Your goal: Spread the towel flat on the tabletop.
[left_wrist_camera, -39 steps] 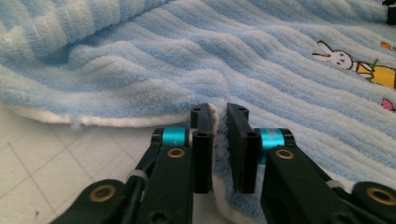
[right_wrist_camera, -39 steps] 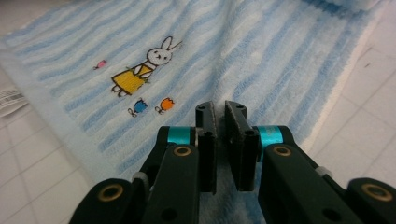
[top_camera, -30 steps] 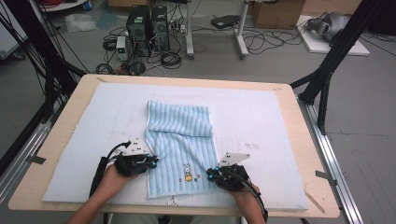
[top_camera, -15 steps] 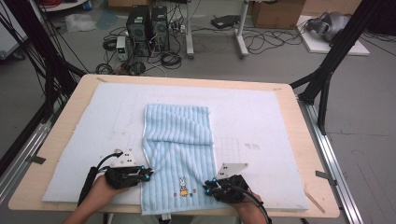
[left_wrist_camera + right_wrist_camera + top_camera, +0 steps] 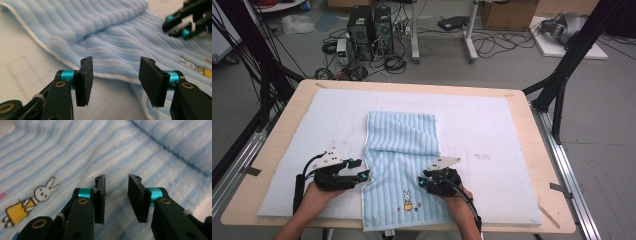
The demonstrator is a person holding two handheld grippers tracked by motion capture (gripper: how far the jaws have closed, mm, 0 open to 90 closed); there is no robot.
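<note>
High view, pale mat [image 5: 492, 125] on wooden table [image 5: 539, 150], cabled floor [image 5: 422, 50], both claws agape, empty.

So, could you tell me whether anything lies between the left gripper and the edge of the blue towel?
Nothing visible does. The left gripper is open, and past its jaws there is bare white mat up to the towel and its white hem. The right gripper sits over the towel's opposite side.
</note>
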